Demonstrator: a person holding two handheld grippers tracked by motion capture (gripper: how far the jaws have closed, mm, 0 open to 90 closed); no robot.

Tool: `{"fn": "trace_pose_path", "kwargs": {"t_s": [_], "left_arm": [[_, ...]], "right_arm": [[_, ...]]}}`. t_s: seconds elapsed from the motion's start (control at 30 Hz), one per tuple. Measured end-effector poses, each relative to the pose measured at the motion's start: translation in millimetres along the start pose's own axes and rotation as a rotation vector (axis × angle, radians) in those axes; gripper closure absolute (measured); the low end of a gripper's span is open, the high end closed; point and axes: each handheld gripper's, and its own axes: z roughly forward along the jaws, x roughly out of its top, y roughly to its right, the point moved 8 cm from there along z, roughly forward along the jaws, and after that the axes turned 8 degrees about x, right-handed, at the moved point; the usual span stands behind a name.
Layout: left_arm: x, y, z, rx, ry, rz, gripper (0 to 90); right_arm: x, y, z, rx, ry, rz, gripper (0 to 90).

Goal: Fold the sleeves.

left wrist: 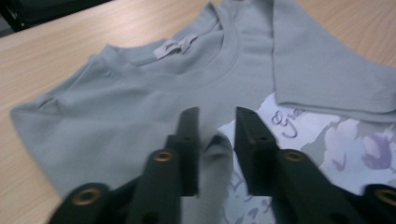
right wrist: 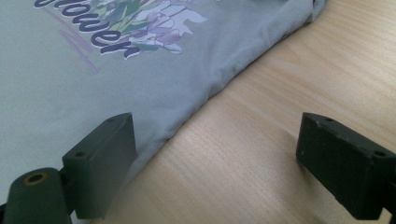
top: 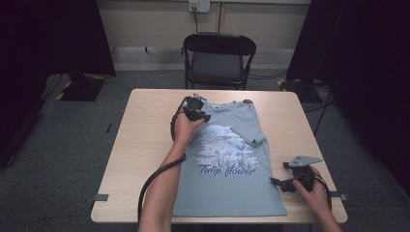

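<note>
a grey cotton t-shirt (top: 227,164) with a tulip print lies flat on the pale wooden counter (top: 145,145). the left tool (left wrist: 215,126) stands narrowly parted over a raised fold near the collar, not pinching it. the right tool (right wrist: 215,158) gapes wide at the shirt's edge, holding nothing.

High overhead view of table (top: 145,145); two close tongs-mounted views low over the shared T-shirt (top: 227,164).

Your left gripper (top: 197,109) reaches far forward, jaws slightly parted; your right gripper (top: 290,176) rests low at the side, jaws wide apart.
</note>
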Motion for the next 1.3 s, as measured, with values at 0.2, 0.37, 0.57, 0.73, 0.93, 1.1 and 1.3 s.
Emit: {"fn": "trace_pose_path", "kwargs": {"t_s": [0.2, 0.37, 0.57, 0.73, 0.93, 1.1, 1.3], "left_arm": [[4.4, -5.5, -5.6, 0.026, 0.041, -0.025, 34.6], [1.7, -7.8, -9.8, 0.024, 0.050, -0.022, 24.9], [-2.1, -9.8, -16.2, 0.010, 0.055, -0.025, 16.8], [-4.3, -10.5, -22.0, -0.004, 0.060, -0.023, 15.9], [-9.0, -12.0, -29.1, -0.006, 0.064, -0.010, 15.9], [-15.6, -14.9, -32.8, -0.007, 0.059, -0.004, 15.9], [-21.8, -18.6, -37.8, -0.011, 0.063, 0.004, 15.9]], "right_arm": [[0.0, -0.2, -0.1, 0.001, 0.000, 0.000, 11.2], [-0.1, -0.2, -0.1, 0.001, 0.000, 0.000, 11.2], [-0.1, -0.2, -0.1, 0.000, 0.000, 0.000, 11.1], [-0.1, -0.2, -0.1, 0.000, 0.000, 0.000, 11.2], [-0.1, -0.2, -0.1, 0.000, 0.000, 0.000, 11.2], [-0.2, -0.2, -0.1, 0.000, 0.000, 0.000, 11.2], [-0.1, -0.2, -0.1, 0.000, 0.000, 0.000, 11.2]]}}
